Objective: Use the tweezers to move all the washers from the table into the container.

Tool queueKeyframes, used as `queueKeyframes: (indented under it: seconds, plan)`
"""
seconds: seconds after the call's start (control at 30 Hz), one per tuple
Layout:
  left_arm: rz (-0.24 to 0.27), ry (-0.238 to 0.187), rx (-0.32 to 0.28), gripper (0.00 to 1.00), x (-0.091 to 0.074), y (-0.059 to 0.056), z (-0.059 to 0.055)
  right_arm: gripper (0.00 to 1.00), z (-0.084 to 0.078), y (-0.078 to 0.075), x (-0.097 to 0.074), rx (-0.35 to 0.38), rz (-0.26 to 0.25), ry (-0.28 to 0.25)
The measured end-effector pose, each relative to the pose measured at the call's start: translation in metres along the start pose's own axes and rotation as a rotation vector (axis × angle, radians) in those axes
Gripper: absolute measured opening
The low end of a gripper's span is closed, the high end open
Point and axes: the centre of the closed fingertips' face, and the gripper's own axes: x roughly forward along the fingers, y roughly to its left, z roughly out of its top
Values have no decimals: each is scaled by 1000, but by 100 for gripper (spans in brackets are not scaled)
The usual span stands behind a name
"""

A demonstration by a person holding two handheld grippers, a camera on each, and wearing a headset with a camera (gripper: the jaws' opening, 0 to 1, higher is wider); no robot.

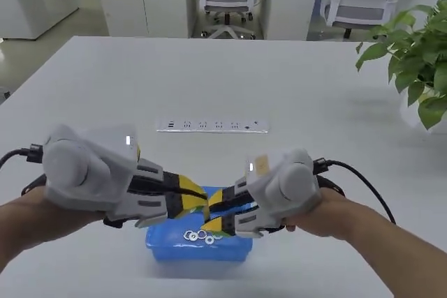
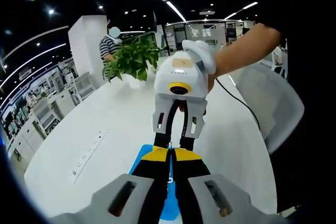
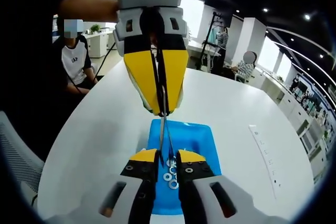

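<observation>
The left gripper (image 3: 163, 109) clenches its yellow jaws on the thin metal tweezers (image 3: 164, 129), whose legs pass between the narrowly parted jaws of the right gripper (image 3: 168, 157), squeezing or not I cannot tell, above small silver ring washers (image 3: 170, 178) lying inside the blue rectangular plastic container (image 3: 202, 140) on the white table (image 3: 105, 129).

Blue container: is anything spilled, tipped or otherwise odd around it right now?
Nothing stands out. The blue rectangular plastic container sits flat on the white table, with small silver metal washers lying inside it. The left gripper holds thin metal tweezers pointing down at them.
</observation>
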Motion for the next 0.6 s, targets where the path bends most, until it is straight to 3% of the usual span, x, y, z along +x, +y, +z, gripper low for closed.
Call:
queueKeyframes:
  seconds: [0.3, 0.6]
  plan:
    - [-7, -8, 0, 5, -9, -12, 3, 10, 8, 14, -1, -11, 13, -6]
    - [-23, 8, -19, 5, -15, -26, -9, 9, 2, 29, -3, -18, 35, 22]
